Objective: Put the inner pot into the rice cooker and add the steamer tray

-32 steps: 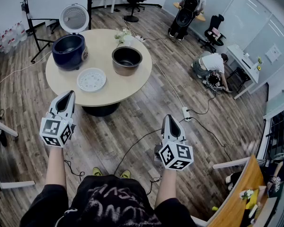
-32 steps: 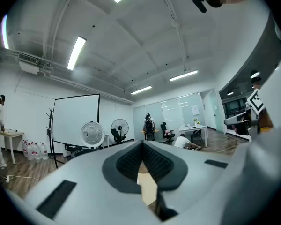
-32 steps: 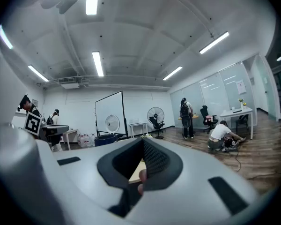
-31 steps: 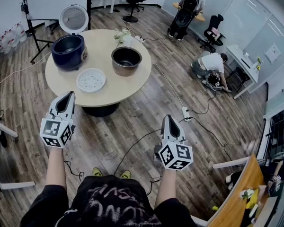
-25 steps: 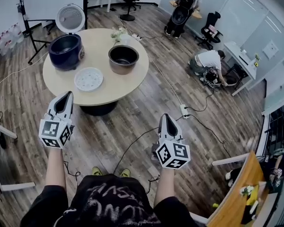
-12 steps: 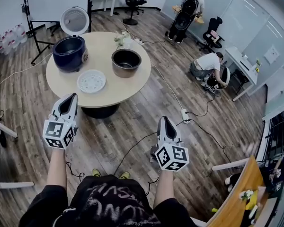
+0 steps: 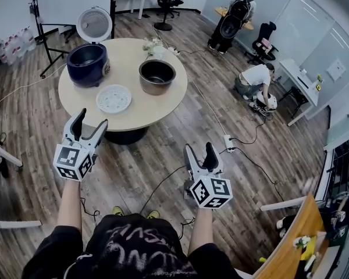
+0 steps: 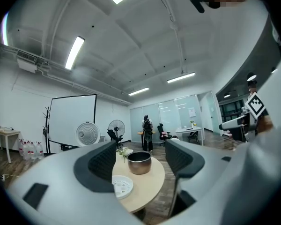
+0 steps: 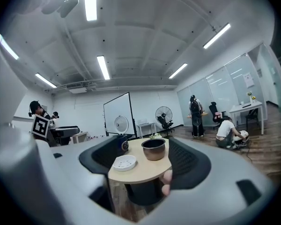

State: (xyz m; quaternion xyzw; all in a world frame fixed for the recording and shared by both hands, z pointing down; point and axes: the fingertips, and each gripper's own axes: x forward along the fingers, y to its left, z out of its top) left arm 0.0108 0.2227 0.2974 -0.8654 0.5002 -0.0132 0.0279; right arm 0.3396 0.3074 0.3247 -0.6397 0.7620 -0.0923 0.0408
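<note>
Claws spread wide
Our left gripper (image 7: 93,118) and right gripper (image 7: 199,147) have just been opening (nothing between the jaws).

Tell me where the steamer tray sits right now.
In the head view, the steamer tray lies flat on the round table near its front edge, just in front of the rice cooker and left of the inner pot.
</note>
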